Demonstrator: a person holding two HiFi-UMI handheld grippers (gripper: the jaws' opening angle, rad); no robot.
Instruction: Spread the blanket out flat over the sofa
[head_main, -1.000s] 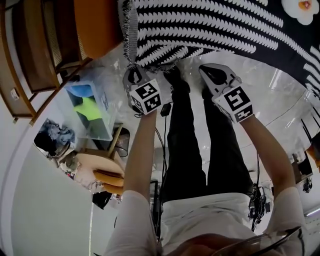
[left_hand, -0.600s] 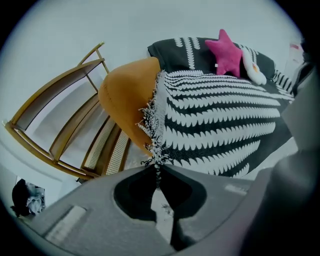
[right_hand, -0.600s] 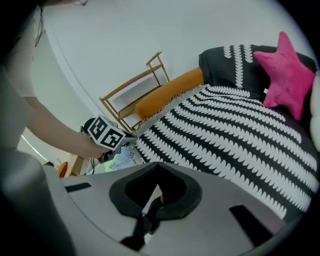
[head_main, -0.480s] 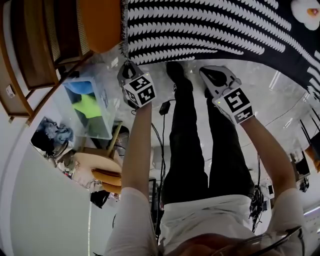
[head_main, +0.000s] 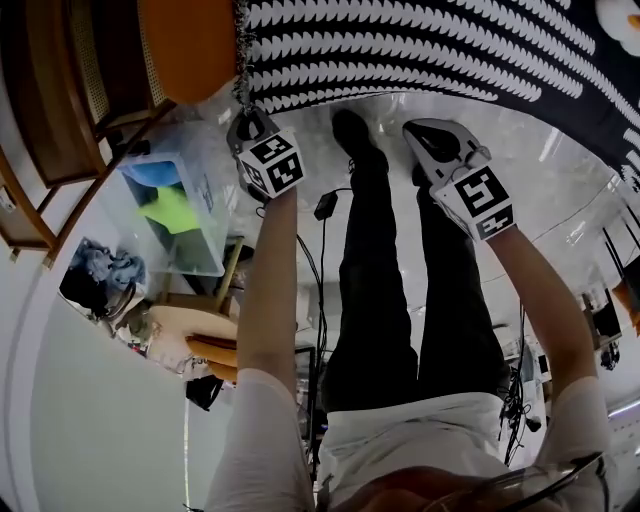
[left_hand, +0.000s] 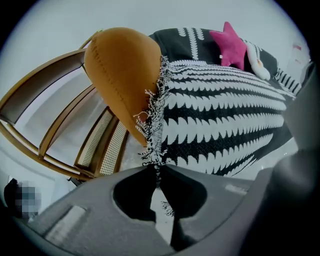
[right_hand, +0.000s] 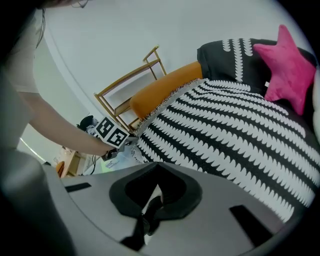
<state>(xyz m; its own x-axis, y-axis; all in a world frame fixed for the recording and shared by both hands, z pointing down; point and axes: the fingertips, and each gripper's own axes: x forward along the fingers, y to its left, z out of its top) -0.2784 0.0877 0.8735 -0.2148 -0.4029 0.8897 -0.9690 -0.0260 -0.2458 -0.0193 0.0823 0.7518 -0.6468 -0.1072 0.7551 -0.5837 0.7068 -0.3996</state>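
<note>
The black-and-white patterned blanket (head_main: 430, 50) (left_hand: 225, 115) (right_hand: 235, 135) lies over the sofa seat and reaches up to its orange arm (head_main: 190, 45) (left_hand: 122, 70) (right_hand: 165, 90). My left gripper (head_main: 243, 118) (left_hand: 156, 167) is shut on the fringed edge (left_hand: 152, 135) at the blanket's corner, holding it just beside the orange arm. My right gripper (head_main: 415, 132) (right_hand: 157, 164) hangs over the floor in front of the sofa, apart from the blanket. Its jaws meet at the tips with no cloth between them.
A pink star cushion (left_hand: 230, 37) (right_hand: 287, 70) and a white cushion (left_hand: 260, 57) rest at the sofa's far end. A wooden shelf frame (head_main: 60, 120) (left_hand: 50, 125) stands left of the arm, with a clear plastic box (head_main: 175, 205) and a round wooden stool (head_main: 200, 335) nearby. Cables (head_main: 322, 215) lie by the person's legs (head_main: 370, 280).
My left gripper has carried the blanket's fringed corner up and left, closer to the orange arm. My right gripper has hardly moved.
</note>
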